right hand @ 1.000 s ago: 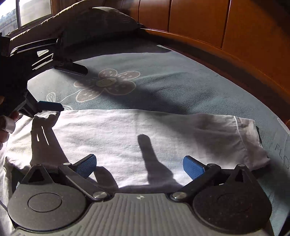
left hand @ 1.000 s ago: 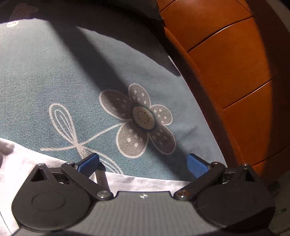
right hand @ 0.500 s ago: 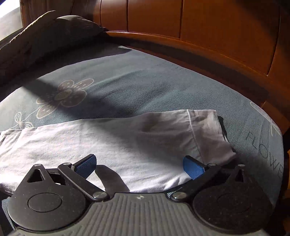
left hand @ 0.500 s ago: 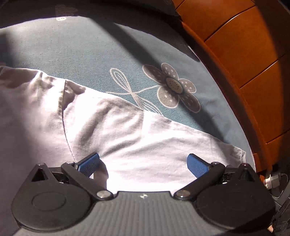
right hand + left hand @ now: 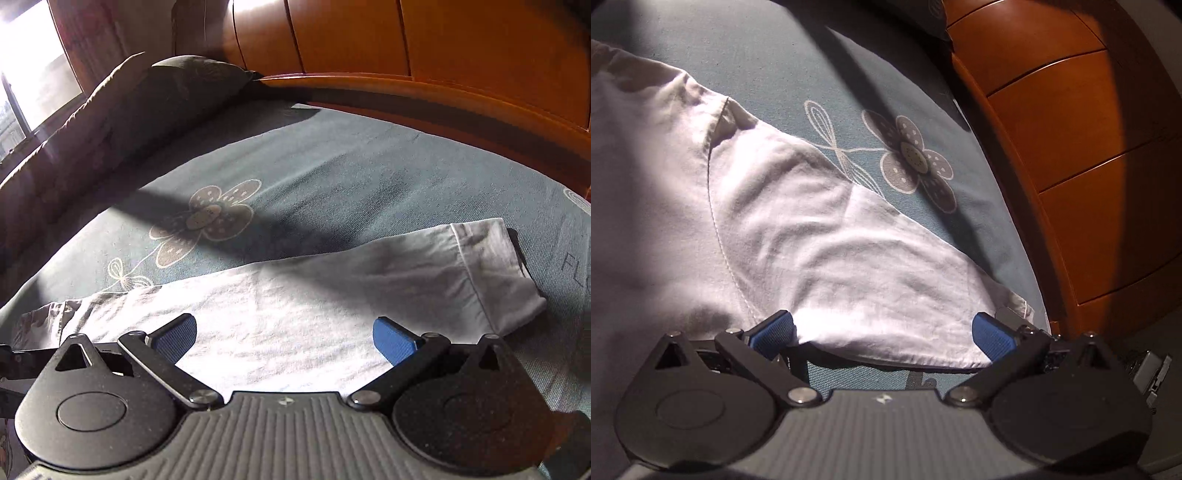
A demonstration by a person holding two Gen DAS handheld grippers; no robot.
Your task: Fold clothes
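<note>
Left gripper (image 5: 882, 334) low over the white T-shirt's (image 5: 820, 236) sleeve hem, jaws apart. Right gripper (image 5: 284, 338) likewise spread, empty, above the shirt, whose long axis runs across the bed (image 5: 332, 166).

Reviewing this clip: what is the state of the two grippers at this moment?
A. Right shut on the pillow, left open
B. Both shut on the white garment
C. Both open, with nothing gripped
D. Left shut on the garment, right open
C: the left gripper and the right gripper both have their blue pads spread wide apart over the white garment, which lies flat on the bed sheet, ungripped.
</note>
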